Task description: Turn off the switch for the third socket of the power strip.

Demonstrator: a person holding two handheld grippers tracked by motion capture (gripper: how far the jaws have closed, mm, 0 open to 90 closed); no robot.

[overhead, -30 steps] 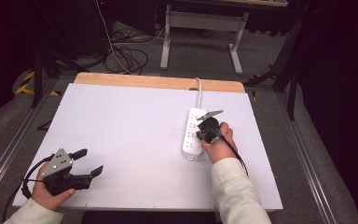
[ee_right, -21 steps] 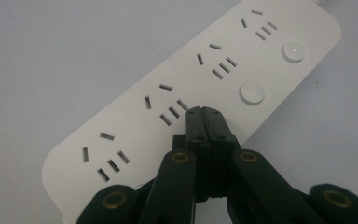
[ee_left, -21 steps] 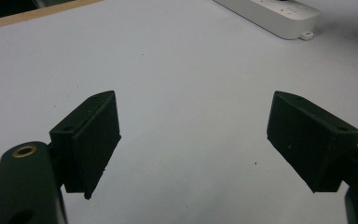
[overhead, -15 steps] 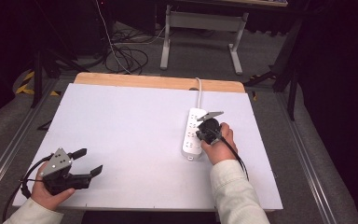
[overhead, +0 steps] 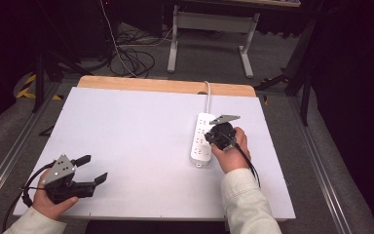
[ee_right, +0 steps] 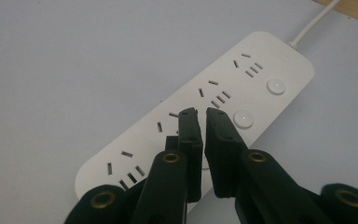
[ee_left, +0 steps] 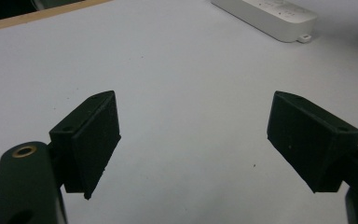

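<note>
**Right gripper over the power strip, left gripper idle at the near-left corner**

White power strip (overhead: 203,139) lying flat on the white table (overhead: 136,131), close to the right edge and nearer the far edge than the near one, its long axis running roughly from far to near. White cord (overhead: 207,93) leaving its far end and crossing the wooden strip along the table's far edge. Several socket groups along its face, with round white buttons (ee_right: 244,119) in a row beside them, seen in the right gripper view.

Right gripper (overhead: 214,138) poised over the middle of the strip, held in the right hand (overhead: 231,148), sleeve coming in from the near edge. Jaws narrow — only a thin slit between the two black pads, just parted a little from fully closed, nothing between them. Tips (ee_right: 200,114) over the strip's face just beside one round button; touching or hovering, cannot tell.

Left gripper (overhead: 93,169) well apart from the strip, at the near-left corner of the table, held in the left hand (overhead: 53,195), black cable looping off behind it. Jaws wide — bare table between the pads (ee_left: 98,135), nothing gripped. End of the strip visible far off at the top of the left gripper view.
</note>
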